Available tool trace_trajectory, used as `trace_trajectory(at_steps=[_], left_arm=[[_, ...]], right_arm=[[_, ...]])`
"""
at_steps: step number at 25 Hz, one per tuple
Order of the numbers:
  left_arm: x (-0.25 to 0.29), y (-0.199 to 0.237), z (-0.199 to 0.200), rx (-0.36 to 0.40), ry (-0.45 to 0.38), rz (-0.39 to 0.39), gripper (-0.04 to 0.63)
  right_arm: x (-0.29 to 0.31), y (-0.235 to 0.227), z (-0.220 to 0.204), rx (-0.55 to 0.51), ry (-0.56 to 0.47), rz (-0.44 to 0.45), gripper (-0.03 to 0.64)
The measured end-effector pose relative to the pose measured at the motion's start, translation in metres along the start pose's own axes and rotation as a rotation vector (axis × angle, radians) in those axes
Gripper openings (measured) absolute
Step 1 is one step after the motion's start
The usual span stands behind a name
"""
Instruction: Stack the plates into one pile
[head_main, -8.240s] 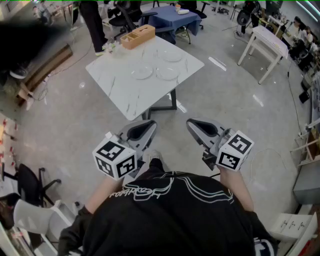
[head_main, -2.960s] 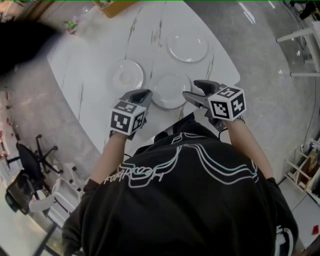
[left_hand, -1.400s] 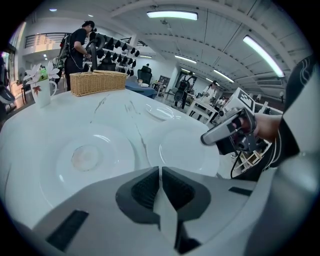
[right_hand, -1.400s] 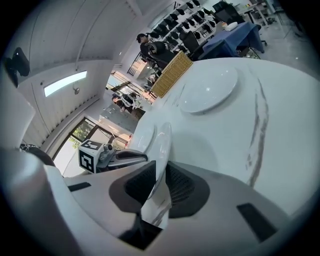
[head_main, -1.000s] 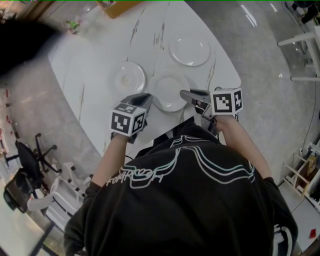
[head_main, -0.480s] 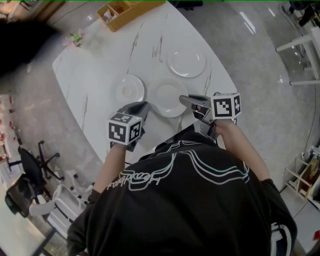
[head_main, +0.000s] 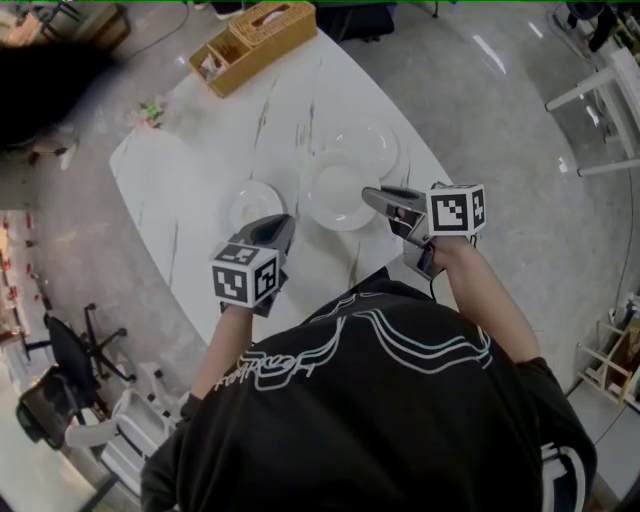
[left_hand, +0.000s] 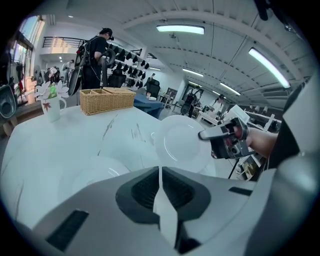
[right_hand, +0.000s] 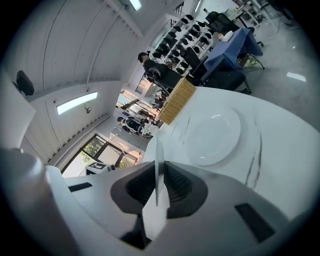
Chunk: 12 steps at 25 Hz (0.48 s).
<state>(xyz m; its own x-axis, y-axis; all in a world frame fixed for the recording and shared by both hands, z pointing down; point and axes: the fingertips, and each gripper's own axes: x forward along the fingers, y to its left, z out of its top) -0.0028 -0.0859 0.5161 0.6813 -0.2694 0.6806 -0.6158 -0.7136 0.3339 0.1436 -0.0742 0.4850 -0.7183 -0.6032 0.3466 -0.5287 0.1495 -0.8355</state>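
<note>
Right gripper (head_main: 372, 196): fingers pinching rim of plate (head_main: 335, 197). Plate juts from fingertips toward left gripper (head_main: 284, 222), tilted, clear of table (head_main: 190, 150).

Second plate (right_hand: 212, 135): flat on table, ahead of right fingers; in head view partly behind held plate.

Left gripper: fingers pressed together, nothing between.

Third plate (head_main: 250, 206): flat on table, below and slightly left of left fingertips.

Basket (head_main: 255, 45): well beyond both sets of fingers, at far table edge.
</note>
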Motion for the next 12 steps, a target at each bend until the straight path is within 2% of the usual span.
trace_trajectory(at_steps=[12], left_arm=[[0.015,0.002,0.022,-0.04,-0.012,0.019,0.038]], right_arm=[[-0.01,-0.029,0.054,0.01,-0.035,-0.026,0.058]])
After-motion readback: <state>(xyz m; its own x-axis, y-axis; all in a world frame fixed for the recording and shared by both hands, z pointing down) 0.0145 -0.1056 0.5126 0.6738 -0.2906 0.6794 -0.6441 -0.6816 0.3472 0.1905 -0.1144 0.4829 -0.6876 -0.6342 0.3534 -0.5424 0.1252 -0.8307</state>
